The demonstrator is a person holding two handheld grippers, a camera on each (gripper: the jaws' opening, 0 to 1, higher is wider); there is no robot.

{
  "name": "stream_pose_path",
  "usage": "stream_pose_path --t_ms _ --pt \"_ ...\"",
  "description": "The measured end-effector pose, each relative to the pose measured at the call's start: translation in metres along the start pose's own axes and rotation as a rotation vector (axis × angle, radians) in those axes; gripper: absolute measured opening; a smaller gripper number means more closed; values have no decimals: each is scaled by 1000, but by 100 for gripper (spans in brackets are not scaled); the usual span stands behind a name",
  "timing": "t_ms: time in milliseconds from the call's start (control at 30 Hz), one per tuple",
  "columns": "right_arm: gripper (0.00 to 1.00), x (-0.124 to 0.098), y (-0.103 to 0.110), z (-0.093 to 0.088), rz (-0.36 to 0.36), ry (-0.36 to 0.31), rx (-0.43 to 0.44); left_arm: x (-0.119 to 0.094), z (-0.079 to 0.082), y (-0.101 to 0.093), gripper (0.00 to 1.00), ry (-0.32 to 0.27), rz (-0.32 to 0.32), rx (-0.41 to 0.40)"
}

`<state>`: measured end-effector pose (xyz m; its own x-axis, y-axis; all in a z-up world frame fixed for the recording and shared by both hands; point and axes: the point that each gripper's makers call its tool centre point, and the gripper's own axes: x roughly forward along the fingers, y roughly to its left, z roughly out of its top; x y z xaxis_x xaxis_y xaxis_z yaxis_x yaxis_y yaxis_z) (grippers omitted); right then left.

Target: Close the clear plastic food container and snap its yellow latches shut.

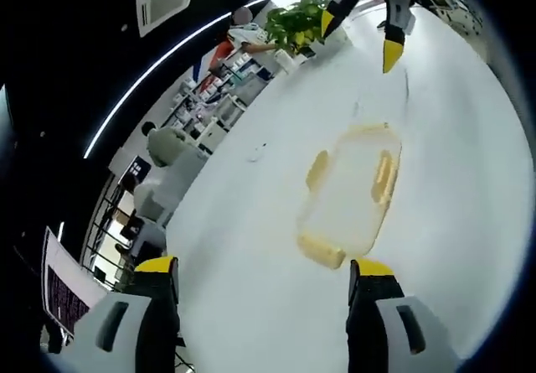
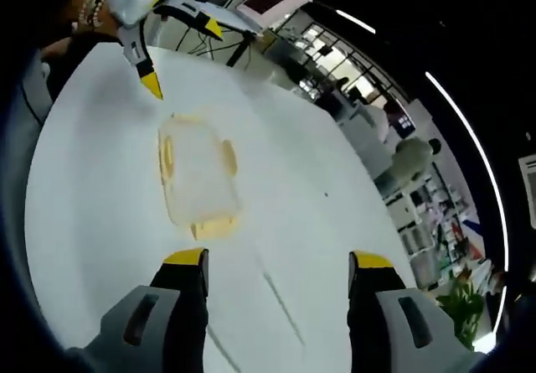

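Both grippers, left gripper [image 1: 264,277] and right gripper [image 2: 276,268], are held open and empty above the white table [image 1: 251,247], while the clear container [image 1: 347,197] looks lidded but its yellow latches [image 1: 384,176] are probably not snapped yet.

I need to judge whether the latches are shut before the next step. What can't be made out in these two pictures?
- Latches on the container: too small and blurred in the left gripper view to tell snapped from loose.
- Whether the lid is seated: clear plastic against the white table, undecidable in the right gripper view.
- Small dark speck on the table: too small to identify.
- Left tool and right tool: bodies cut off by the bottom edges.
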<state>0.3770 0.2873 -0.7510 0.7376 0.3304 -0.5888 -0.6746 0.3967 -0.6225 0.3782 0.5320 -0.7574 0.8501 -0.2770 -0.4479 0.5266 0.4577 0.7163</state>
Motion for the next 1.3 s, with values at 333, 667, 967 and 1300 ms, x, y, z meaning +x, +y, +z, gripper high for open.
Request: stream_pose_path --t_ms 333,667,967,1300 --pt "65 34 10 8 110 6 -86 29 -5 -7 75 28 -97 102" --pt "66 53 28 3 252 25 -44 45 -15 -16 74 51 -186 134" --pt "66 67 46 -9 408 94 -65 57 -12 -22 69 52 -266 115" --pt "63 74 61 -8 593 139 35 58 -19 -48 44 112 -537 57"
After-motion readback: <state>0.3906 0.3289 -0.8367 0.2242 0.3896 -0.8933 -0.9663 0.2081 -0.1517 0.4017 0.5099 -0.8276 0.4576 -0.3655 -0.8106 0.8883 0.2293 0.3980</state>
